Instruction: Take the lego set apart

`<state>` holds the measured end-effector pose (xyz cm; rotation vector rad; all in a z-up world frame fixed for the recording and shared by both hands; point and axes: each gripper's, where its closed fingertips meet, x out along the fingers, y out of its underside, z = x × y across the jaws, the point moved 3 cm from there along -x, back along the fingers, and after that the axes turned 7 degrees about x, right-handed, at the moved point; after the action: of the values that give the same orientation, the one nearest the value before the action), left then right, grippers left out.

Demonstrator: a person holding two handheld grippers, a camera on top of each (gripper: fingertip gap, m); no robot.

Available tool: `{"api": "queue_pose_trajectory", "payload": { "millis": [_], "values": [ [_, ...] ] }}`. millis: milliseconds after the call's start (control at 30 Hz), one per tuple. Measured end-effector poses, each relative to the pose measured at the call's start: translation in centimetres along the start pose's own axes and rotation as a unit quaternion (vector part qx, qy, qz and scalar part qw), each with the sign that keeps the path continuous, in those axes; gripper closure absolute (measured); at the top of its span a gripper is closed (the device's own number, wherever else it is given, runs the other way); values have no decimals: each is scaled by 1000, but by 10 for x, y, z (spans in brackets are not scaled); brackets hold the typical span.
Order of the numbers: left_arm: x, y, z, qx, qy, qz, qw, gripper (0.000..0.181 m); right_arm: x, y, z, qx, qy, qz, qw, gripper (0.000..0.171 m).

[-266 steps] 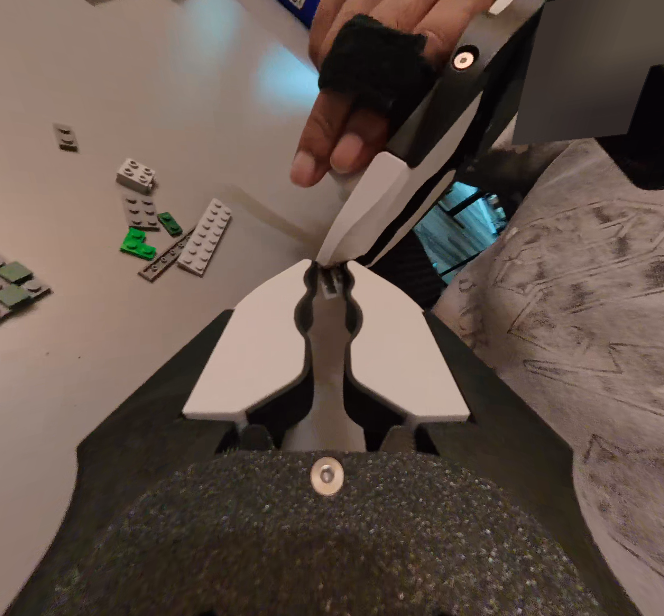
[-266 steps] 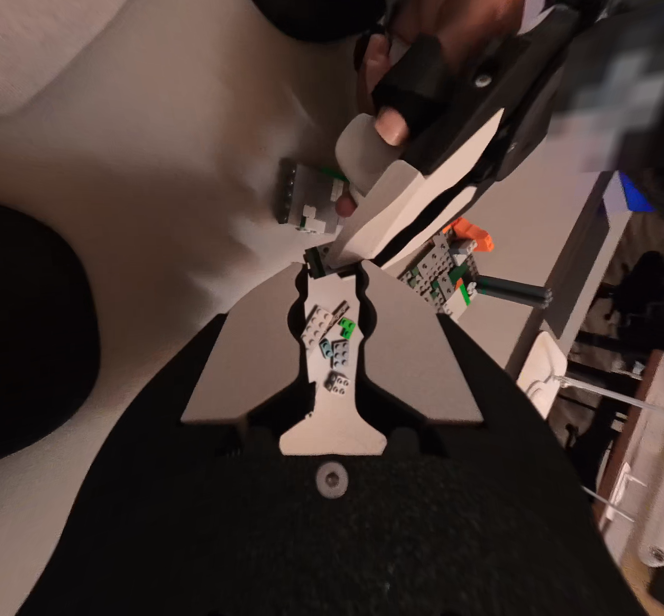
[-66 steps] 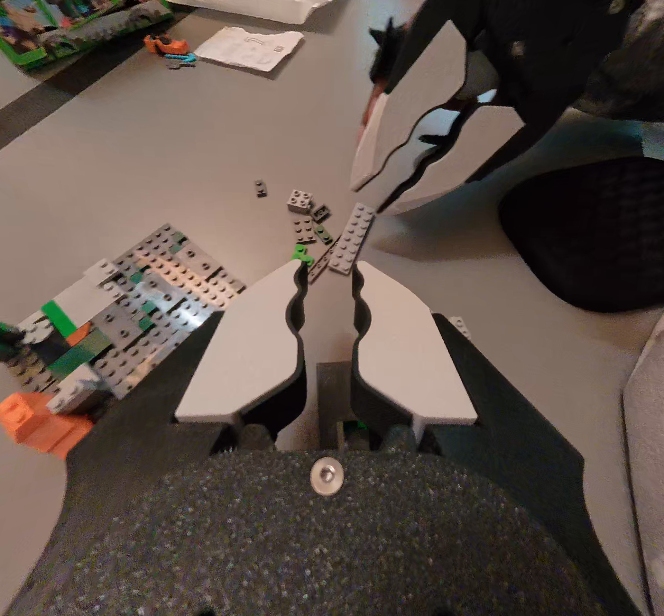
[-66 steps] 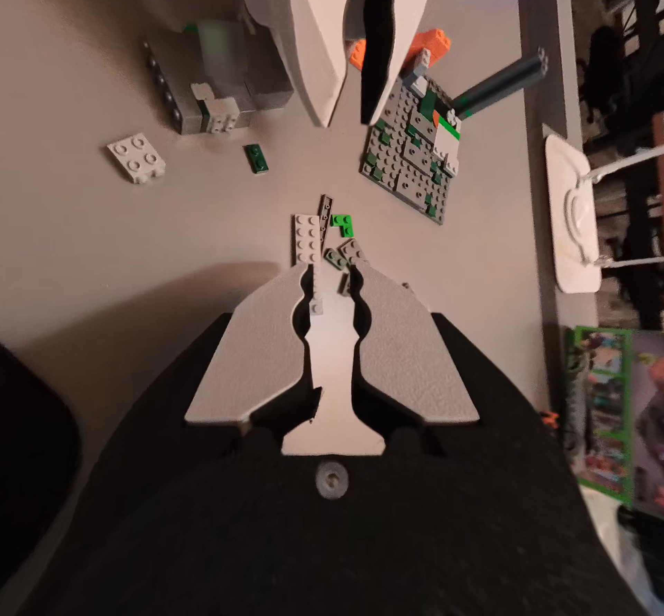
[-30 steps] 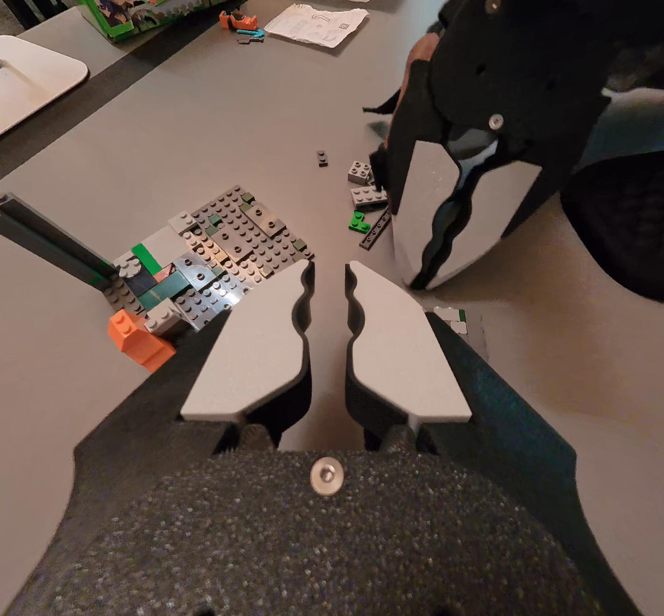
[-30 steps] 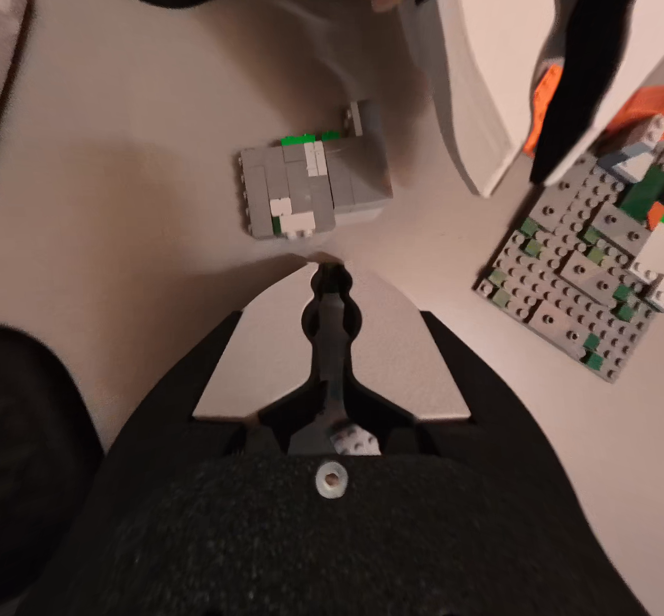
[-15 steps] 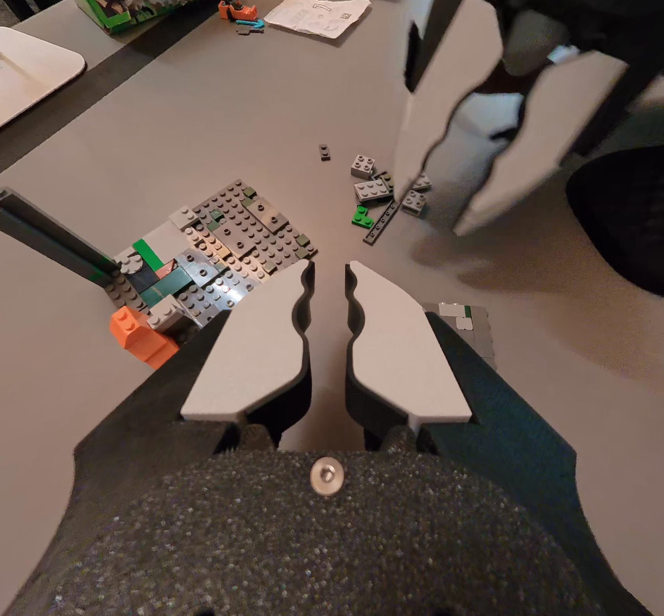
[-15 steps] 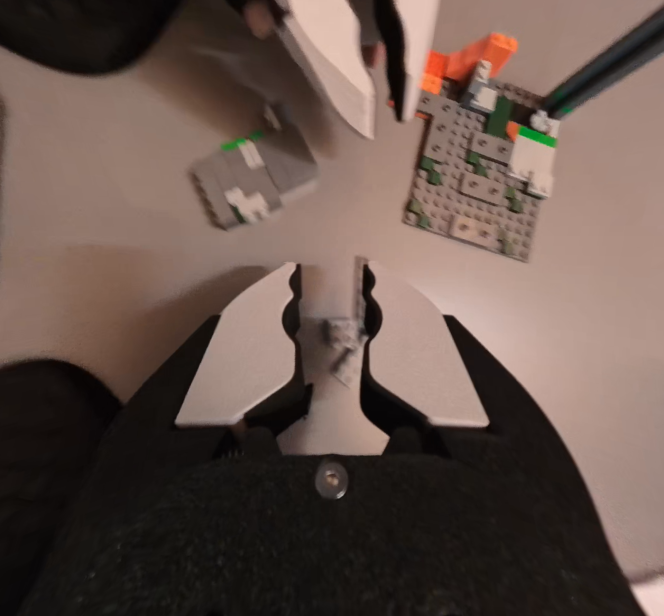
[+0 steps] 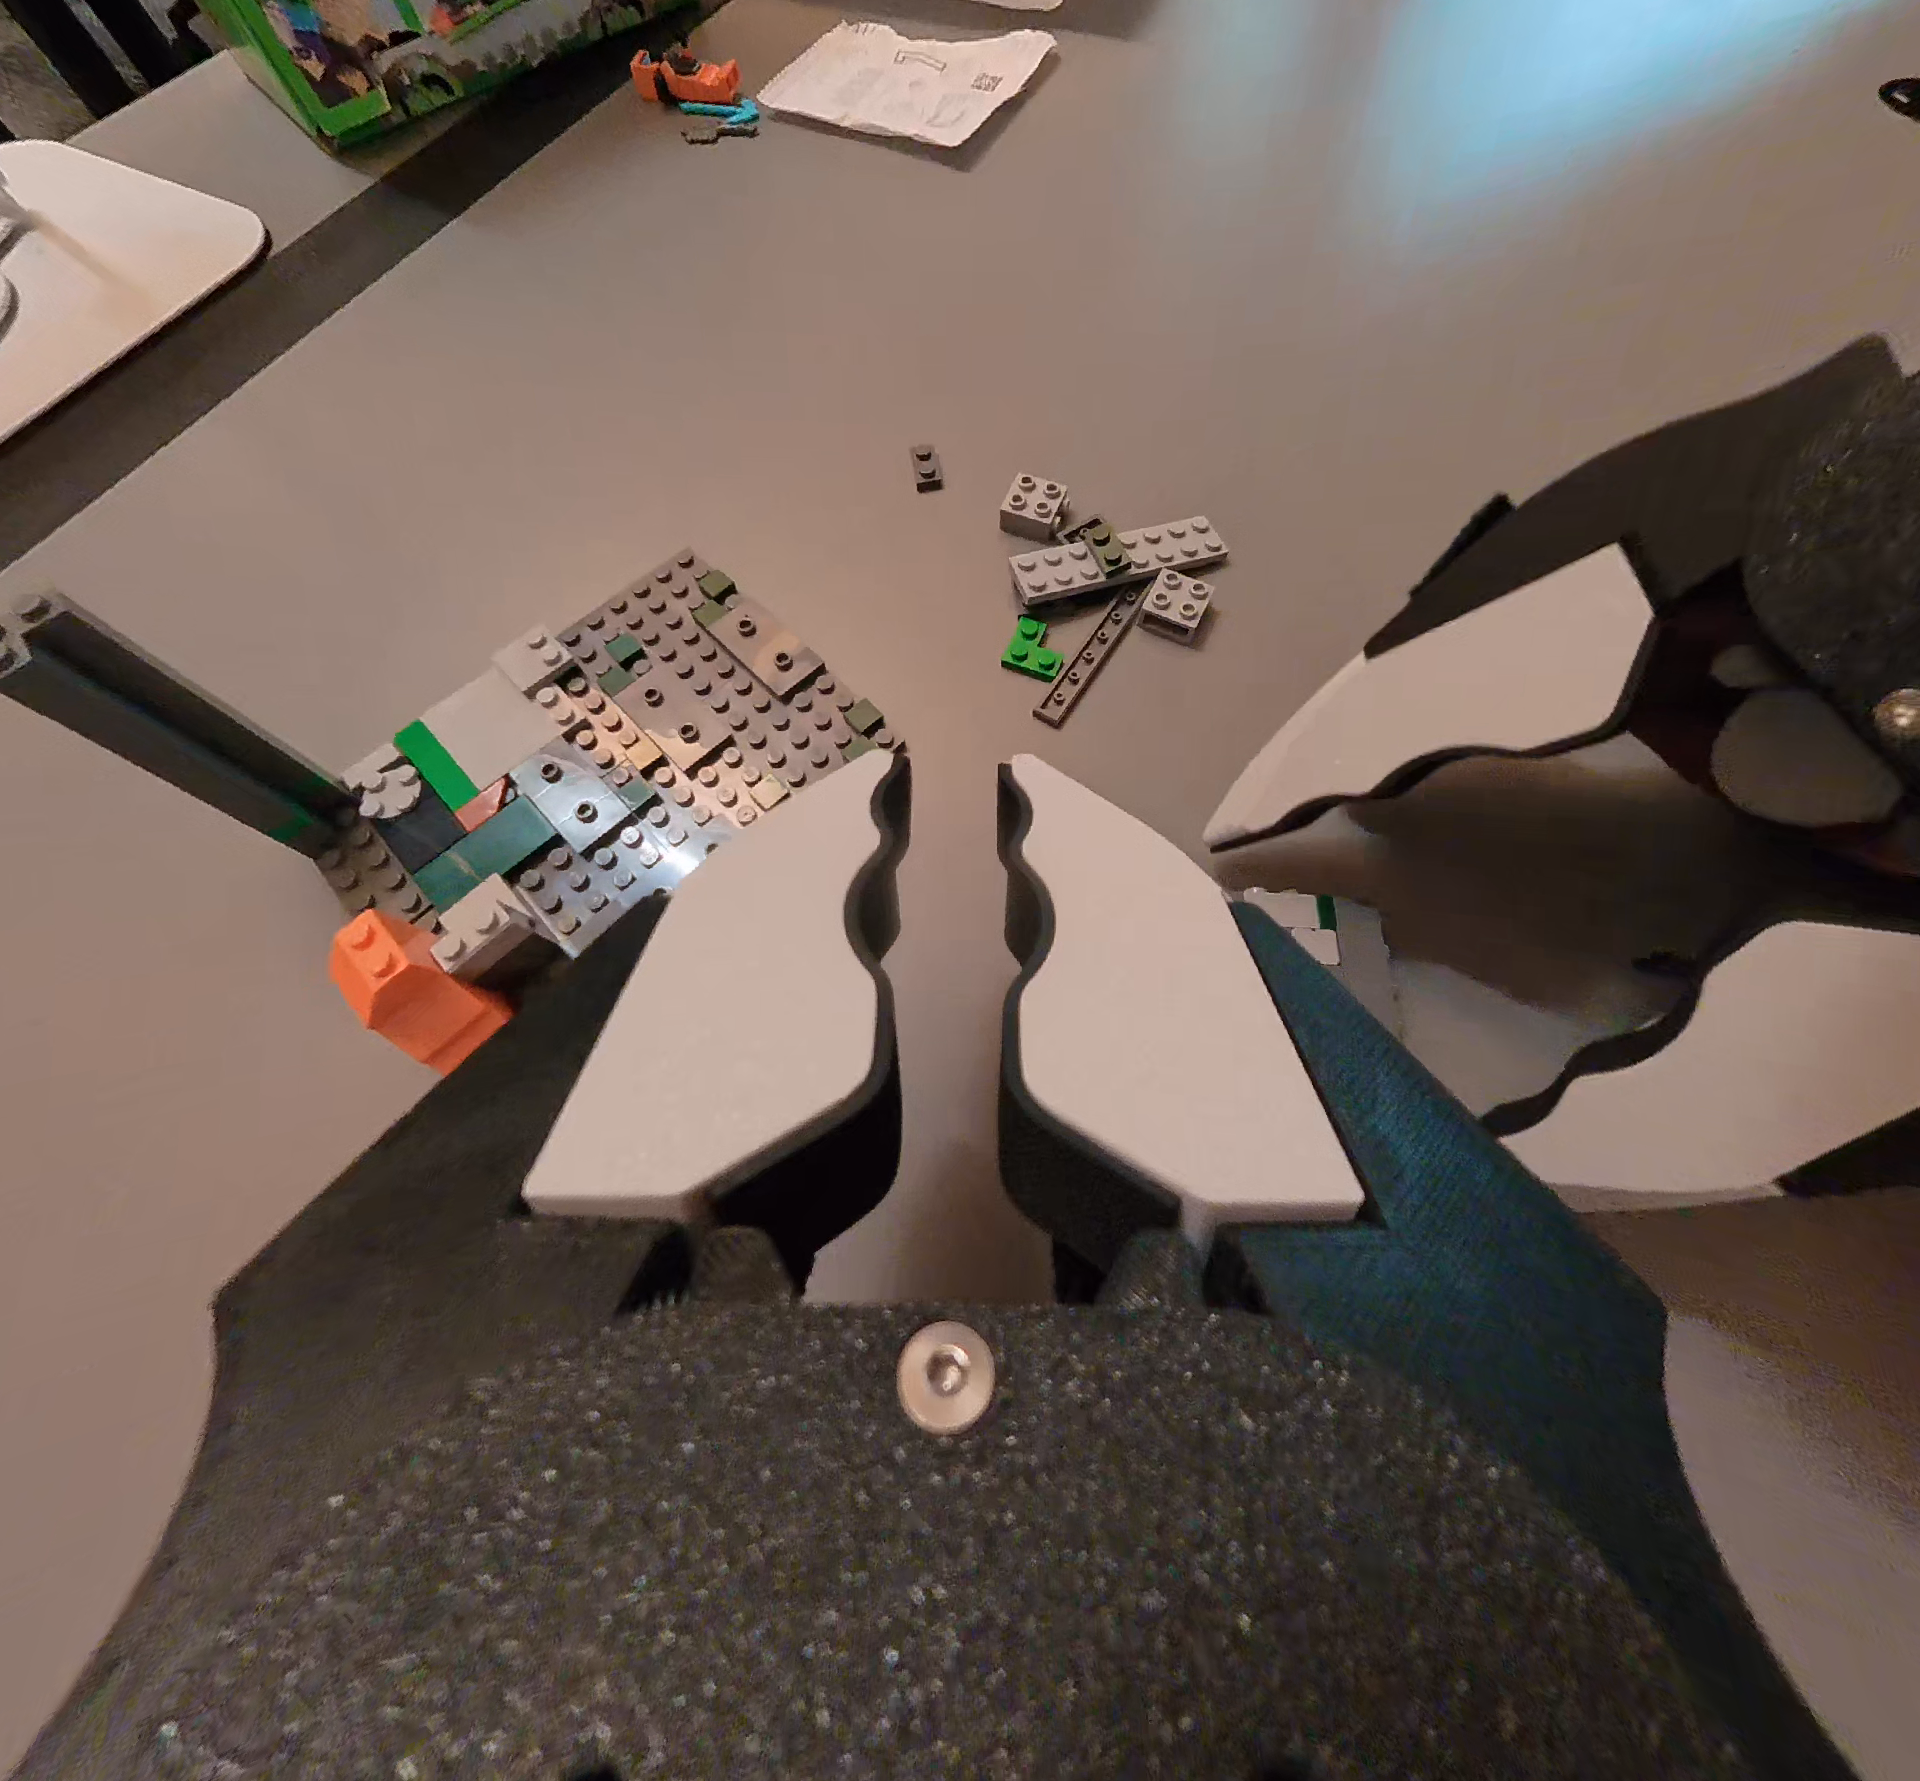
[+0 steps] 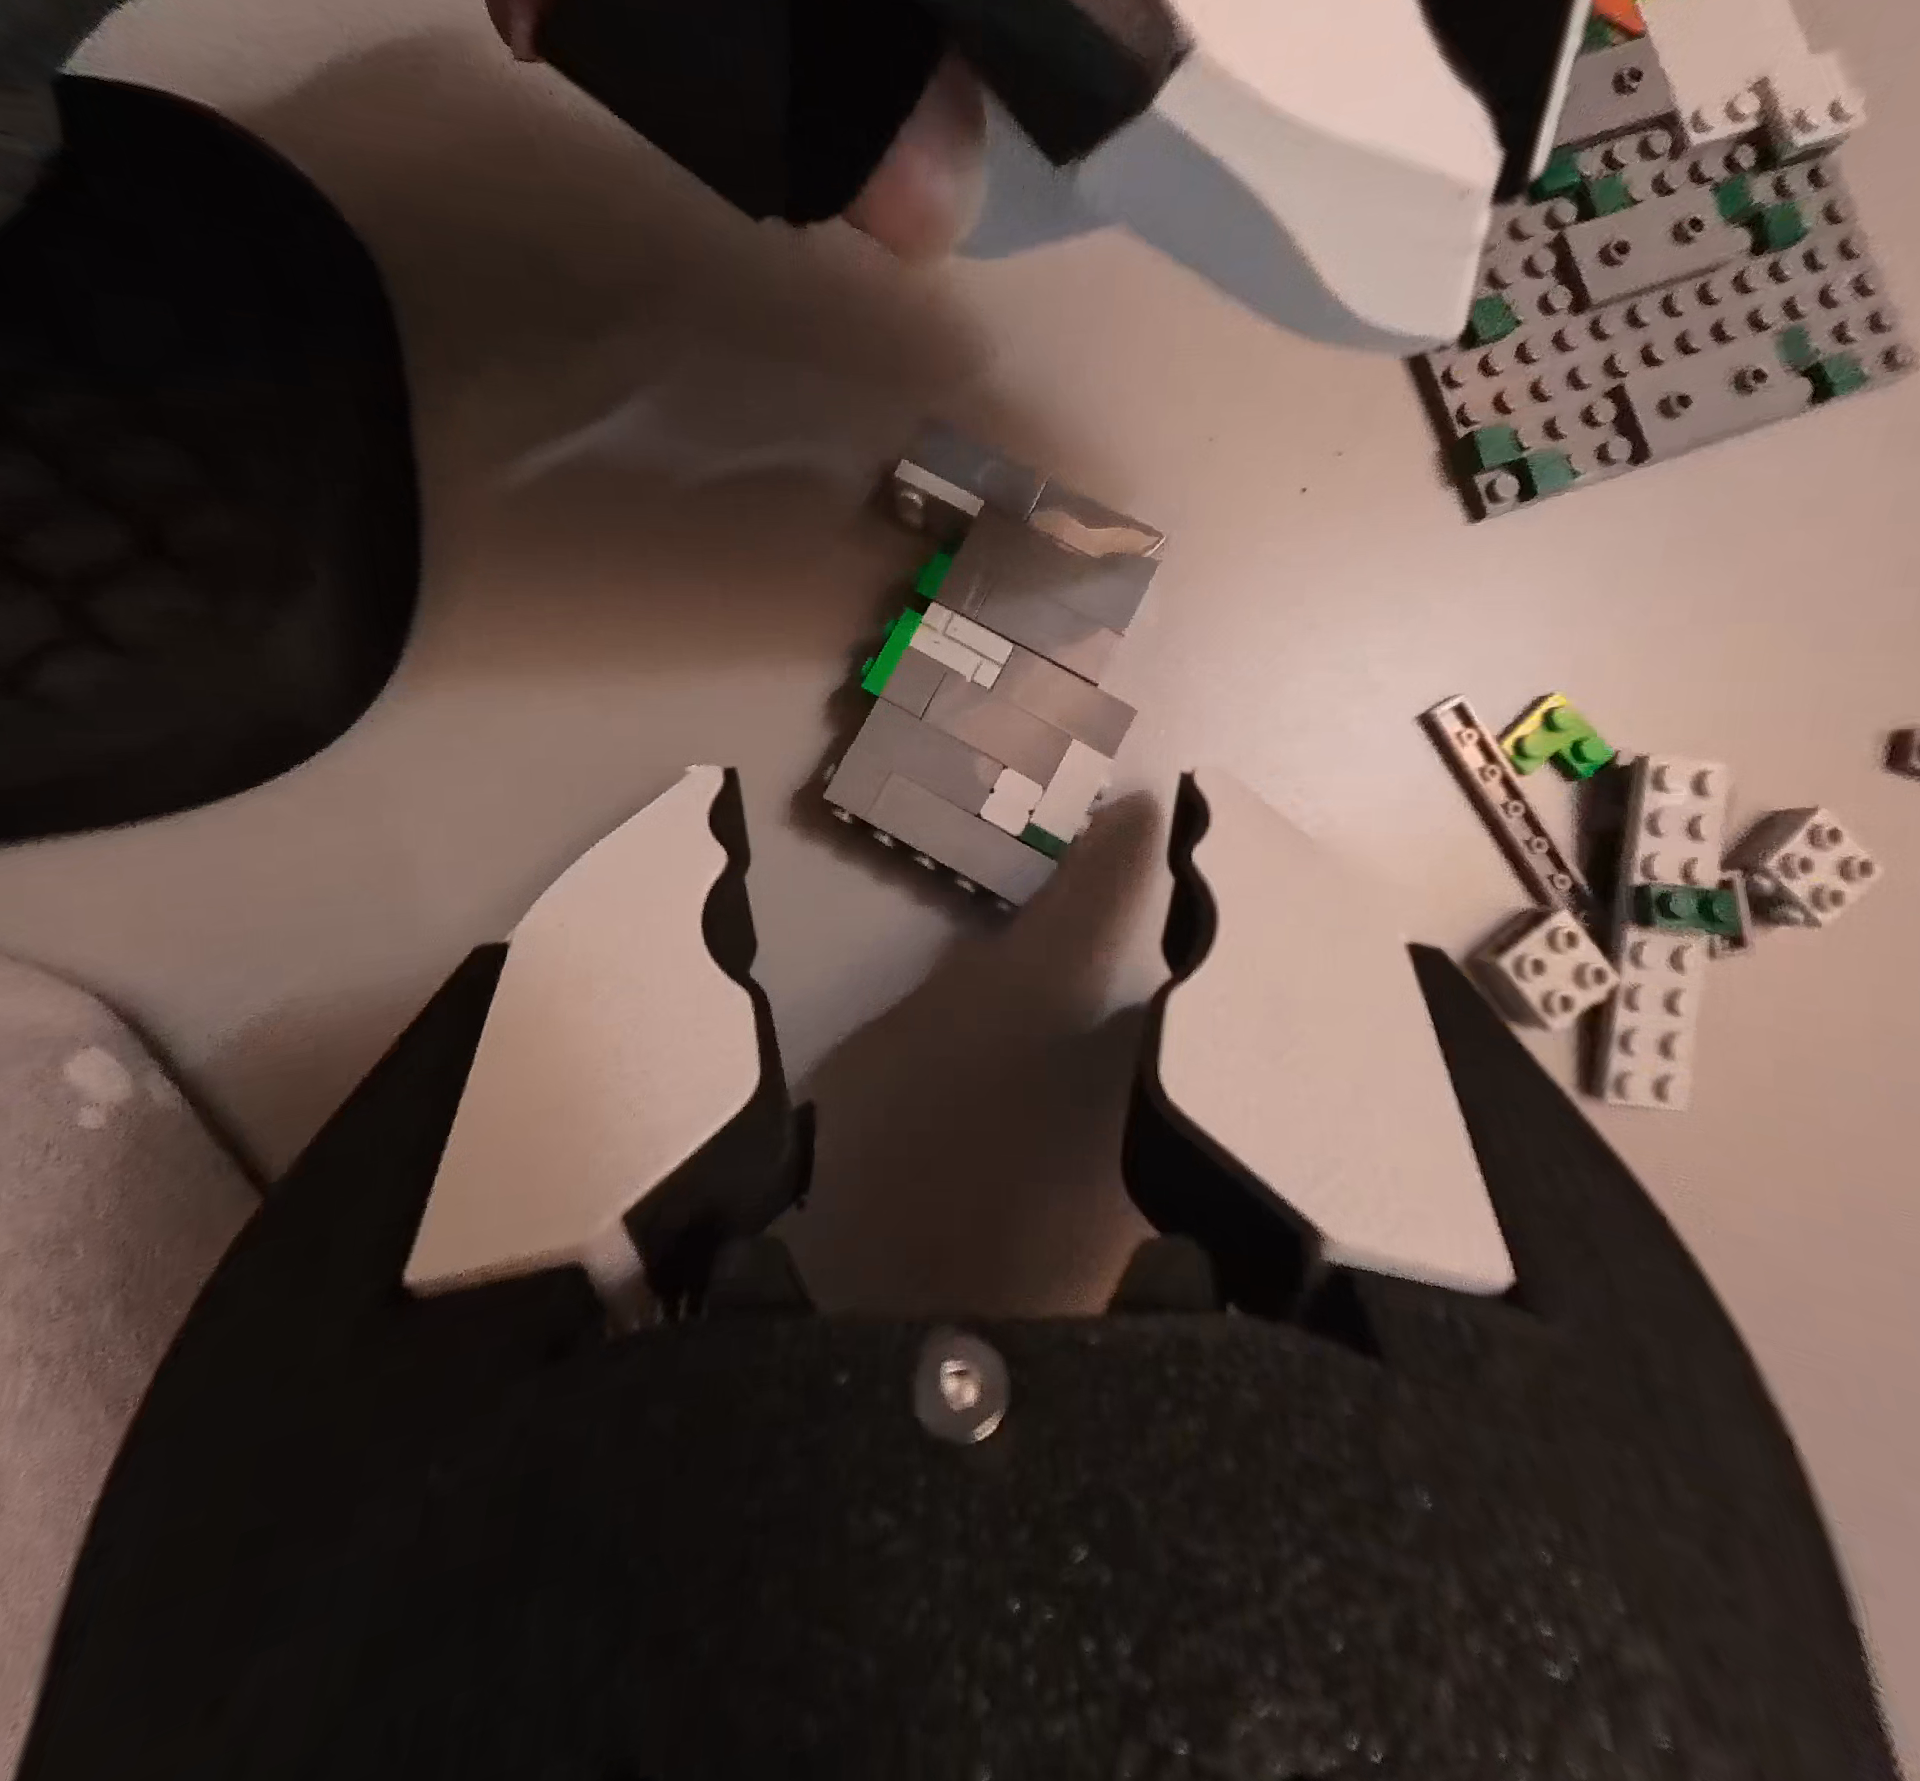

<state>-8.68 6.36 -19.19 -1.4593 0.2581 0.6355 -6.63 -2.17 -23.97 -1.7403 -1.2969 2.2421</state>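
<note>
Lego block (image 10: pixel 992 692) lies whole before spread right gripper (image 10: pixel 956 796) only; mostly hidden, perhaps, beside slightly parted left gripper (image 9: pixel 951 781).

dim warm light | wide-angle edge warp | right view motion-blurred | pale-blue glare top right, left view

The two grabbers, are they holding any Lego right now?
No. The right gripper is wide open above the grey brick chunk, not touching it. The left gripper is open and empty.
</note>
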Motion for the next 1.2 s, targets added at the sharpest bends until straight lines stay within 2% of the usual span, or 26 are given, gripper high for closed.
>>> {"api": "queue_pose_trajectory", "payload": {
  "millis": [100, 133, 200, 333, 400, 500, 633, 700, 800, 900, 933, 1033, 1133, 1200],
  "values": [
    [-1, -1, -1, -1, 2, 0, 1000, 166, 0, 1, 2, -3, 3, -10, 1000, 116],
    [-2, -2, -2, 1, 3, -2, 1000, 166, -1, 1, 1, -9, -4, -10, 1000, 119],
    [-4, -5, -5, 7, 7, -8, 1000, 165, -4, 4, -4, -35, -18, -3, 999, 120],
    [-7, -5, -11, 0, 40, -10, 999, 164, -24, -1, -23, -163, -47, -19, 985, 120],
    [-7, -7, -17, -18, 72, -19, 997, 162, -36, -3, -37, -255, -46, -23, 966, 120],
    [-10, -18, -26, -64, 133, -67, 987, 157, -51, -8, -45, -371, -89, -64, 922, 120],
    [-11, -25, -36, -123, 223, -116, 960, 143, -65, -13, -41, -452, -155, -104, 872, 120],
    [-12, -28, -44, -143, 276, -132, 941, 142, -69, -15, -34, -483, -172, -112, 851, 120],
    [-13, -28, -63, -154, 357, -126, 912, 143, -73, -22, -25, -502, -187, -136, 834, 120],
    [-11, -28, -77, -157, 394, -115, 898, 148, -77, -30, -21, -504, -191, -155, 828, 120],
    [-10, -30, -76, -165, 394, -119, 896, 155, -78, -31, -21, -498, -190, -159, 831, 120],
    [-9, -34, -71, -205, 404, -117, 884, 157, -79, -34, -25, -468, -186, -172, 846, 120],
    [-15, -42, -61, -226, 396, -157, 876, 163, -88, -39, -36, -387, -204, -207, 875, 125],
    [-16, -41, -58, -194, 367, -164, 895, 163, -96, -41, -42, -297, -251, -215, 896, 122]
  ]
}}
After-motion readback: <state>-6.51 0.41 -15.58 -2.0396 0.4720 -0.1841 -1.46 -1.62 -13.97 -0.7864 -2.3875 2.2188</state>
